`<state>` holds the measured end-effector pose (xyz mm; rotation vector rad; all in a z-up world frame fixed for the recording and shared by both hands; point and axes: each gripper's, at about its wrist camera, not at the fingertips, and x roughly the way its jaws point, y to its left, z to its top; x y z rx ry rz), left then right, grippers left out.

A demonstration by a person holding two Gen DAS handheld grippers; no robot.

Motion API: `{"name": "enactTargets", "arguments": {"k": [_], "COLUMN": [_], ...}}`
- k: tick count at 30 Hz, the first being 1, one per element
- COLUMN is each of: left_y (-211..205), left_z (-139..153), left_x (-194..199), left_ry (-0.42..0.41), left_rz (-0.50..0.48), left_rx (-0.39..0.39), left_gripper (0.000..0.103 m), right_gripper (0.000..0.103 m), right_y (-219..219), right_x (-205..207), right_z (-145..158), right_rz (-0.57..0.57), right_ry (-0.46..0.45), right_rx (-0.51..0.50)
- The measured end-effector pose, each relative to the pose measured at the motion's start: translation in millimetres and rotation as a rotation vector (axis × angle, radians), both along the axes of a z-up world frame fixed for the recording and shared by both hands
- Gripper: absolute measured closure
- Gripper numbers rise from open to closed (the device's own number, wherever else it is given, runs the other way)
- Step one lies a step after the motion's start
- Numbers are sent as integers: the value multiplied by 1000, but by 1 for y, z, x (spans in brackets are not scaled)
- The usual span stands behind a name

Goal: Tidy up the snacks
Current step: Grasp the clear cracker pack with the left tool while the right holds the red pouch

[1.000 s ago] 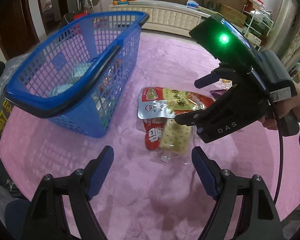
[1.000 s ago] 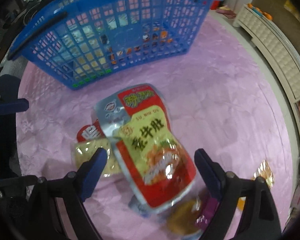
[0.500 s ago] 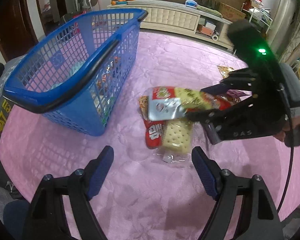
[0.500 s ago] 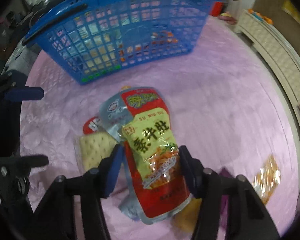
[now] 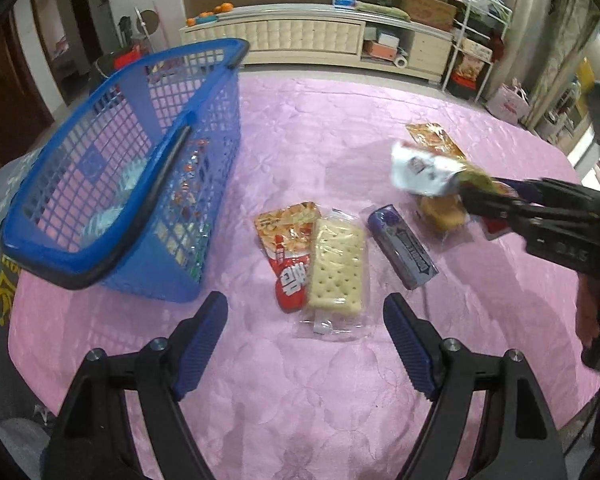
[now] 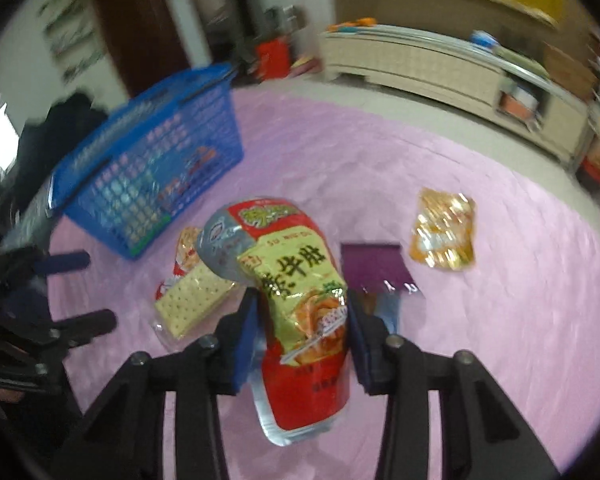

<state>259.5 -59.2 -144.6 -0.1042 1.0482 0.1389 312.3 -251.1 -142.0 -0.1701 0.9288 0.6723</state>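
Observation:
My right gripper (image 6: 302,312) is shut on a red, yellow and silver snack pouch (image 6: 296,280) and holds it above the pink tablecloth; it also shows in the left wrist view (image 5: 428,168) at the right. My left gripper (image 5: 306,340) is open and empty, just in front of a clear cracker pack (image 5: 336,268) and a red snack bag (image 5: 288,248). A purple bar (image 5: 404,246) and a gold packet (image 5: 434,140) lie further right. The blue basket (image 5: 112,168) stands at the left with several snacks inside.
A small bread pack (image 5: 440,210) lies under the lifted pouch. The pink-covered table (image 5: 320,400) ends at the near edge and far right. A white cabinet (image 5: 308,40) and shelves (image 5: 476,32) stand behind the table.
My right gripper closed on the snack pouch, lifted it off the pile and drew back to the right. The purple bar and bread pack are now uncovered. My left gripper stayed open.

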Motion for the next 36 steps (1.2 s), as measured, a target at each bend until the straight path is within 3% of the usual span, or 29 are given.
{"name": "enactTargets", "arguments": {"k": [7, 12, 19, 27, 31, 33, 36], "left_y": [-13, -23, -31, -32, -29, -29, -31], "left_z": [-14, -21, -33, -65, -68, -64, -61], "left_x": [14, 28, 55, 74, 76, 76, 71], "left_ry": [43, 72, 122, 190, 186, 176, 175], "left_rz": [-65, -134, -209, -236, -217, -211, -216], "left_rx": [-8, 16, 70, 118, 111, 129, 131], "left_gripper": [25, 25, 25, 25, 41, 58, 63], "right_gripper": [57, 57, 57, 57, 56, 56, 56], "right_y": [-21, -36, -36, -36, -36, -38, -39], "right_x": [-36, -46, -48, -52, -53, -54, -55], "right_z": [3, -13, -33, -35, -36, -36, -35], "right_rz": [-239, -405, -478, -466, -465, -468, -468], "right_ry": [-35, -37, -40, -61, -62, -61, -57], "right_rx": [12, 22, 22, 36, 39, 41, 44]}}
